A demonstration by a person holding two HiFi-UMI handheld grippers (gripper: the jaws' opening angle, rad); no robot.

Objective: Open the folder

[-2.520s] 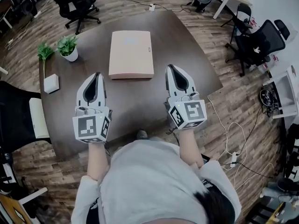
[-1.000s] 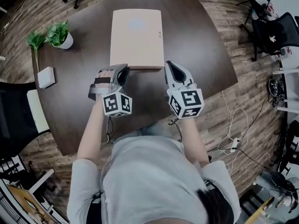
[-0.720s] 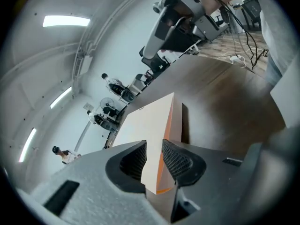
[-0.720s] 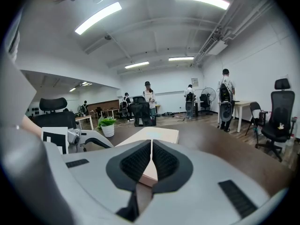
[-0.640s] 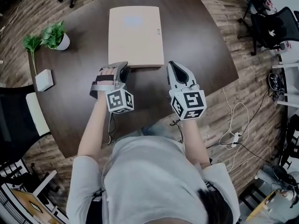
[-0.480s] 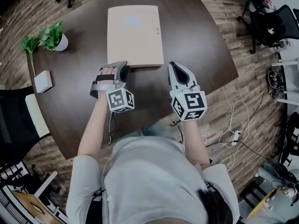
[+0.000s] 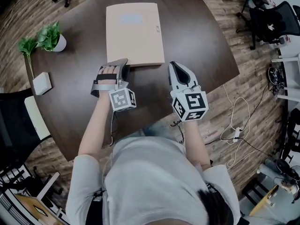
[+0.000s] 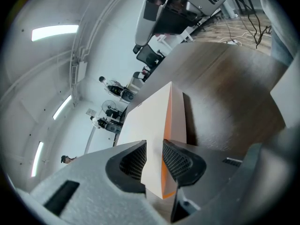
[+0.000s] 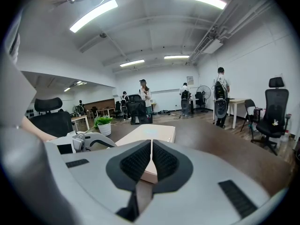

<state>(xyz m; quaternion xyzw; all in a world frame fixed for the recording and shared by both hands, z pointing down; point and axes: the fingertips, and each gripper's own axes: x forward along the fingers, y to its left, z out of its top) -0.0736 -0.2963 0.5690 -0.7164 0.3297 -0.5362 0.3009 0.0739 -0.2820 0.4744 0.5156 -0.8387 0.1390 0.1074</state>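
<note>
In the head view a pale folder (image 7: 135,34) lies flat and shut on the dark counter (image 7: 197,46), its near short edge towards the person. The left gripper (image 7: 123,63), rolled onto its side, sits at the folder's near left corner, while the right gripper (image 7: 175,67) hovers upright just beside the near right corner, apart from it. A potted plant (image 7: 50,37) and a small white box (image 7: 41,82) stand at the counter's left edge, well apart from the folder. In the left gripper view the left gripper (image 8: 154,159) has its jaws closed narrowly on the folder (image 8: 157,118), whose pale face and orange edge fill the gap between the ribbed pads (image 8: 180,162); whether they pinch the cover alone or the whole thickness cannot be told. The counter (image 8: 225,93) runs off behind it. In the right gripper view the right gripper (image 9: 151,149) has its jaws pressed together with nothing between them, and the folder (image 9: 152,134) lies just beyond their tips on the counter (image 9: 211,139). The left gripper (image 9: 89,142) shows at the folder's left, with the potted plant (image 9: 104,124) behind it and people standing far back in the room.
</note>
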